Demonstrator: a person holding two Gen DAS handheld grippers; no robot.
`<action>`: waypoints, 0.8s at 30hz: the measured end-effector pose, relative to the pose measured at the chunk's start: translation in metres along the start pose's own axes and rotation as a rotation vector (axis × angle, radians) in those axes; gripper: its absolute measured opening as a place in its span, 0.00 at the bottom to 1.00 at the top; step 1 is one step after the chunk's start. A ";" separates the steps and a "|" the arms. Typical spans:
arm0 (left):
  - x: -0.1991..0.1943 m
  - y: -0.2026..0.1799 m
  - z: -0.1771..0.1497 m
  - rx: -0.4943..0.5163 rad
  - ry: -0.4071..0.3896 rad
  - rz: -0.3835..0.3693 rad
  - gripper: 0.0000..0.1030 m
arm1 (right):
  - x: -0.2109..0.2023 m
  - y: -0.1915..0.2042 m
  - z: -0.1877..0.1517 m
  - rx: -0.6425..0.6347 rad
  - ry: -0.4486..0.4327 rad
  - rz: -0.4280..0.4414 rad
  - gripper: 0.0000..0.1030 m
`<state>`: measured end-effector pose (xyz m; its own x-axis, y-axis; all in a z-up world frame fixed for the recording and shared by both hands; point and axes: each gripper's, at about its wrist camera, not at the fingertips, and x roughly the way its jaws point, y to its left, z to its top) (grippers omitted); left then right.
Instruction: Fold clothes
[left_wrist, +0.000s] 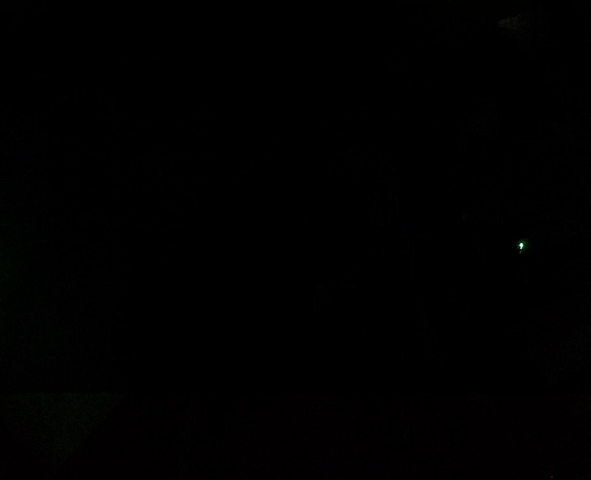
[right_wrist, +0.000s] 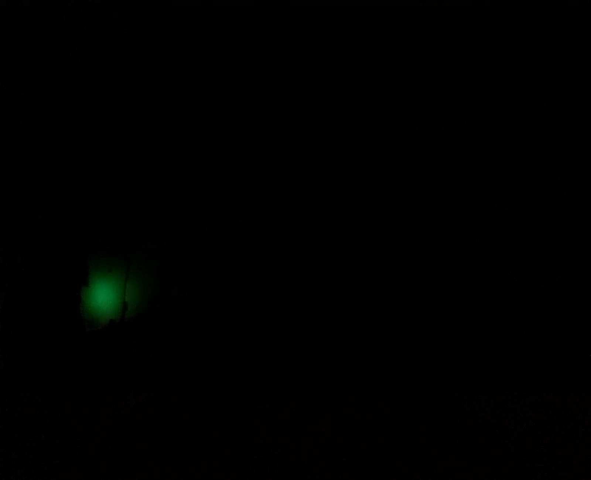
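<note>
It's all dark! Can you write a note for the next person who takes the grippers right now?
Both wrist views are almost black.
Left gripper: not visible; jaws unknown. Only a tiny bright green light dot shows at the right of its view.
Right gripper: not visible; jaws unknown. Only a blurry green glow patch shows at the lower left of its view.
Clothes: none visible, so I cannot tell what is folded or left.
Get light before moving.
</note>
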<state>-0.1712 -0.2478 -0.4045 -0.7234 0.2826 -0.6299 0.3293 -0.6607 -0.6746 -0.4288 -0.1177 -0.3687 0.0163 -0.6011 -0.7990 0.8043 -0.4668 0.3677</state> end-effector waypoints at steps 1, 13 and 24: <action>0.001 -0.001 0.002 0.003 -0.001 0.002 0.19 | 0.000 -0.001 0.002 0.002 -0.001 -0.007 0.05; 0.017 -0.011 0.028 0.043 -0.012 0.032 0.19 | 0.014 -0.012 0.012 0.008 0.014 -0.054 0.05; 0.019 -0.014 0.039 0.060 -0.020 0.034 0.19 | 0.019 -0.010 0.020 0.019 -0.006 -0.078 0.05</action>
<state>-0.2133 -0.2608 -0.3919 -0.7248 0.2455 -0.6438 0.3173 -0.7104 -0.6282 -0.4481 -0.1375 -0.3780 -0.0492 -0.5666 -0.8225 0.7919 -0.5240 0.3136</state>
